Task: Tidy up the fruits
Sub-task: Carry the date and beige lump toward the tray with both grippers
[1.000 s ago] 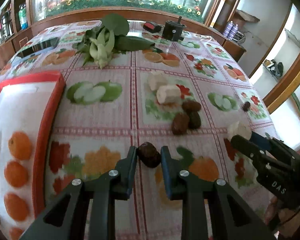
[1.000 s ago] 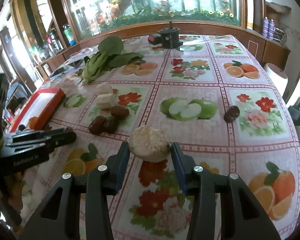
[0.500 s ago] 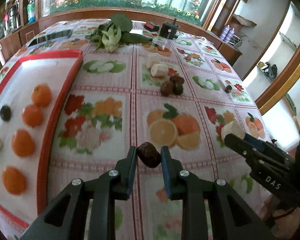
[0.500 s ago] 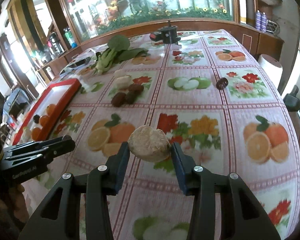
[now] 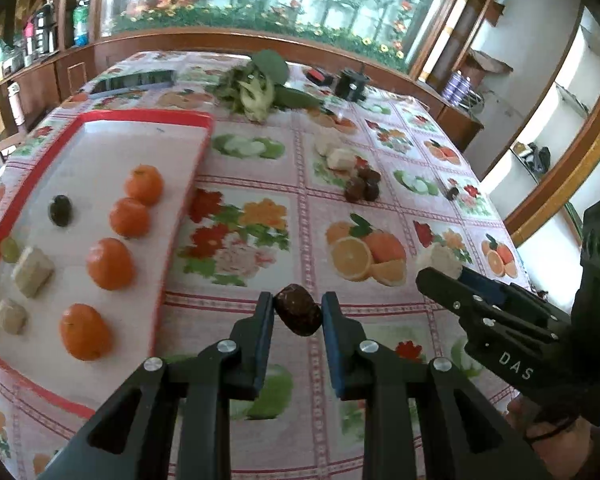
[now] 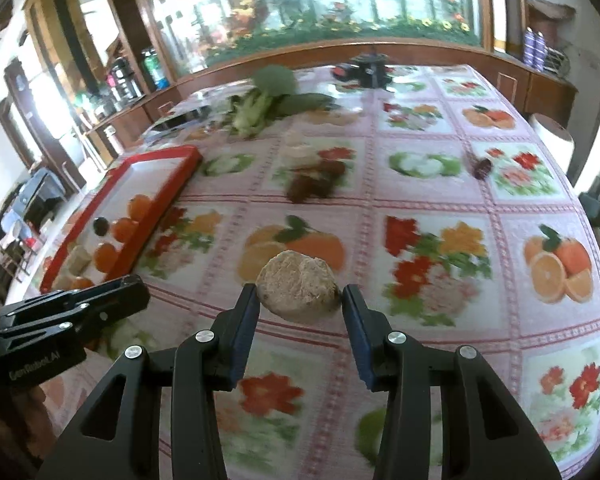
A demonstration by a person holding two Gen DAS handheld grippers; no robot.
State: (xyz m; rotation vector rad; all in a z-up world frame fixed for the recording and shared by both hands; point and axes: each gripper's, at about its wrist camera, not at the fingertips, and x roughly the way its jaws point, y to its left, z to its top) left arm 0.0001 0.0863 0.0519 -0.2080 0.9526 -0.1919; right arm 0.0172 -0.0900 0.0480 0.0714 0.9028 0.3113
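Change since earlier frame: both grippers are drawing back toward the table's near edge and leftward; the red tray (image 5: 182,118) is now filling the left of the left wrist view, where only its corner was showing.
Left gripper (image 5: 298,312): jaws are clamping a dark brown date (image 5: 299,315), carried clear above the tablecloth (image 5: 308,208), just right of the tray's right rim.
Right gripper (image 6: 298,300): jaws are pinching a pale round fruit slice (image 6: 296,286), also held above the cloth, nearer the table's right side.
Already sorted: the tray is holding five oranges (image 5: 109,263) in a column along its right side, one dark fruit (image 5: 61,210), a green one and pale chunks (image 5: 32,271) toward its left edge.
Still outstanding: a cluster of dates (image 5: 362,188) and pale pieces (image 5: 338,156) is lying mid-table; one lone date (image 6: 482,166) is sitting toward the right edge.
Not fruit: leafy greens (image 5: 256,86) are lying at the far edge.
Progress judgement: roughly half done; two pieces are in transit, several more are waiting.
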